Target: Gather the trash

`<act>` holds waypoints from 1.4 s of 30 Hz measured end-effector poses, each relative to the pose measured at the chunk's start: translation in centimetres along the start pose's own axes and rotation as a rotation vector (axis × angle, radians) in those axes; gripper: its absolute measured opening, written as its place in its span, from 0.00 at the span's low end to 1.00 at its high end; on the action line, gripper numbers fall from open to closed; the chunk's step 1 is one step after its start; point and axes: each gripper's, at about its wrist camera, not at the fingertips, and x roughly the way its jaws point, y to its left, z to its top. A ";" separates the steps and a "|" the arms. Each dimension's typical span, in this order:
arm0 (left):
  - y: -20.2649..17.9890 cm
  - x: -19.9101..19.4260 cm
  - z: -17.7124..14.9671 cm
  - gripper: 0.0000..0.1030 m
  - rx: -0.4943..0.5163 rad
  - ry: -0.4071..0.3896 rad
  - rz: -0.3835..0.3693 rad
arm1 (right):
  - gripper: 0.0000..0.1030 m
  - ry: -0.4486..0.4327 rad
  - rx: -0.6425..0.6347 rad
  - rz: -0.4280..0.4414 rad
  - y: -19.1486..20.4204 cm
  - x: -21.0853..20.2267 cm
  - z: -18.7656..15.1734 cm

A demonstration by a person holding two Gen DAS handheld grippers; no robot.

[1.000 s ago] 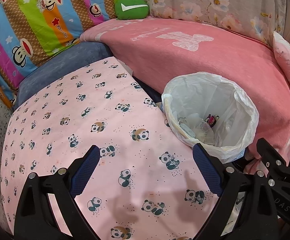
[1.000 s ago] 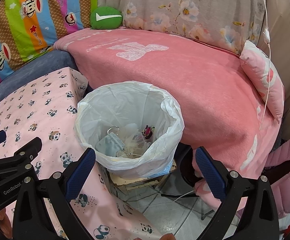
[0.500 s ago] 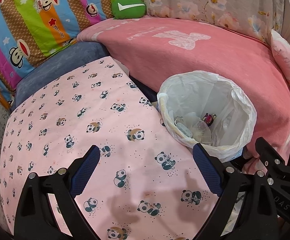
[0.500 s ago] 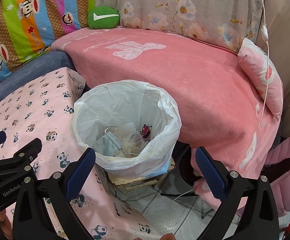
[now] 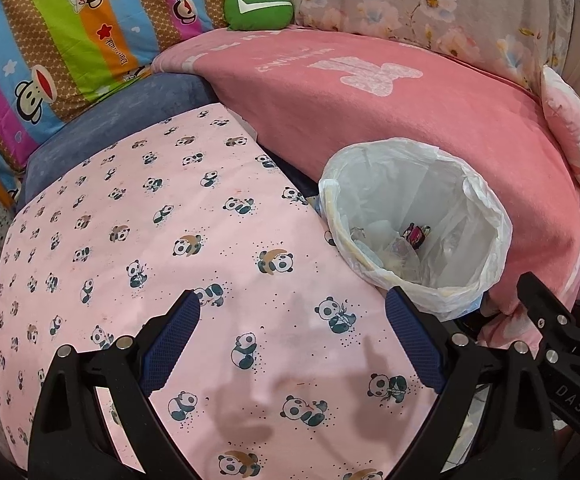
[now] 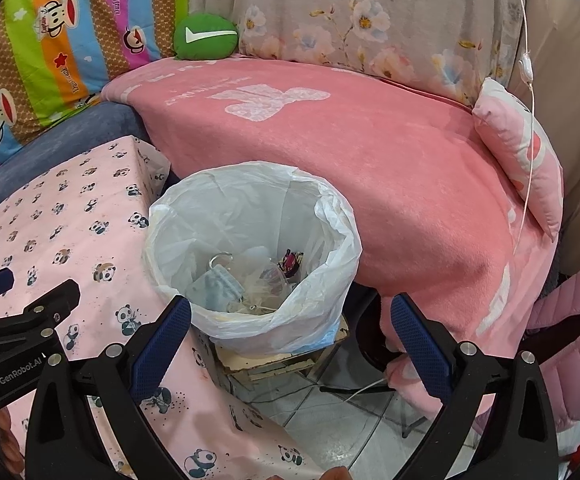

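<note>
A bin lined with a white plastic bag stands between the panda-cloth table and the pink sofa. Inside lie a pale blue face mask, crumpled clear plastic and a small dark red wrapper. My left gripper hovers open over the panda cloth, just left of the bin, with nothing between its fingers. My right gripper is open and empty too, near the bin's front rim. Each gripper shows at the edge of the other's view.
The table under the pink panda cloth fills the left. A sofa with a pink blanket is behind the bin, with a green cushion, a pink pillow and a hanging white cable. The bin rests on a worn wooden stool over tiled floor.
Both grippers drifted slightly, so the bin and sofa sit a little lower in the frames. Jaws stayed open; nothing was picked up or dropped.
</note>
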 end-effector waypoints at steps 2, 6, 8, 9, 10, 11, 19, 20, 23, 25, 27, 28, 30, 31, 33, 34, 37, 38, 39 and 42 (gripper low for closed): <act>0.2 -0.2 -0.1 0.87 -0.002 -0.004 0.002 | 0.93 -0.003 -0.005 0.001 0.2 -0.2 0.0; 0.7 -0.5 -0.2 0.86 -0.007 -0.008 -0.001 | 0.93 -0.007 -0.015 0.001 0.8 -0.6 0.1; 0.8 -0.6 -0.2 0.86 -0.009 -0.010 -0.002 | 0.93 -0.010 -0.019 0.000 1.0 -0.7 0.1; 0.9 -0.7 -0.3 0.86 -0.010 -0.010 -0.003 | 0.93 -0.010 -0.020 0.000 1.0 -0.8 0.1; 1.0 -0.7 -0.3 0.86 -0.012 -0.011 -0.003 | 0.93 -0.010 -0.021 -0.001 1.1 -0.9 0.1; 1.0 -0.8 -0.3 0.86 -0.013 -0.013 -0.003 | 0.93 -0.011 -0.023 -0.001 1.1 -0.9 0.1; 1.4 -1.0 -0.2 0.85 -0.021 -0.016 -0.009 | 0.93 -0.016 -0.031 -0.003 1.4 -1.2 0.1; 1.4 -1.1 -0.2 0.85 -0.020 -0.016 -0.009 | 0.93 -0.016 -0.032 -0.002 1.5 -1.2 0.1; 1.4 -1.0 -0.2 0.85 -0.022 -0.016 -0.008 | 0.93 -0.016 -0.032 -0.003 1.5 -1.2 0.0; 1.4 -1.1 -0.2 0.85 -0.022 -0.015 -0.009 | 0.93 -0.016 -0.034 -0.003 1.6 -1.3 0.1; 1.4 -1.1 -0.2 0.85 -0.022 -0.016 -0.008 | 0.93 -0.017 -0.036 -0.003 1.8 -1.4 0.1; 1.5 -1.1 -0.2 0.85 -0.023 -0.016 -0.009 | 0.93 -0.017 -0.037 -0.003 1.8 -1.4 0.1; 1.6 -1.2 -0.2 0.85 -0.026 -0.017 -0.010 | 0.93 -0.017 -0.037 -0.004 1.9 -1.4 0.1; 1.6 -1.2 -0.2 0.85 -0.027 -0.017 -0.010 | 0.93 -0.017 -0.038 -0.003 1.9 -1.4 0.2; 1.7 -1.3 -0.3 0.85 -0.029 -0.017 -0.012 | 0.93 -0.017 -0.041 -0.002 2.0 -1.4 0.2; 1.7 -1.3 -0.3 0.85 -0.029 -0.018 -0.014 | 0.93 -0.017 -0.042 -0.002 2.0 -1.4 0.2; 1.7 -1.3 -0.3 0.85 -0.028 -0.018 -0.012 | 0.93 -0.014 -0.040 0.000 2.1 -1.5 0.2; 1.7 -1.3 -0.3 0.85 -0.027 -0.018 -0.012 | 0.93 -0.014 -0.042 0.001 2.2 -1.4 0.2; 1.7 -1.3 -0.3 0.85 -0.028 -0.017 -0.011 | 0.93 -0.014 -0.044 0.000 2.2 -1.4 0.2; 1.7 -1.3 -0.2 0.85 -0.030 -0.016 -0.013 | 0.93 -0.013 -0.047 0.003 2.4 -1.3 0.2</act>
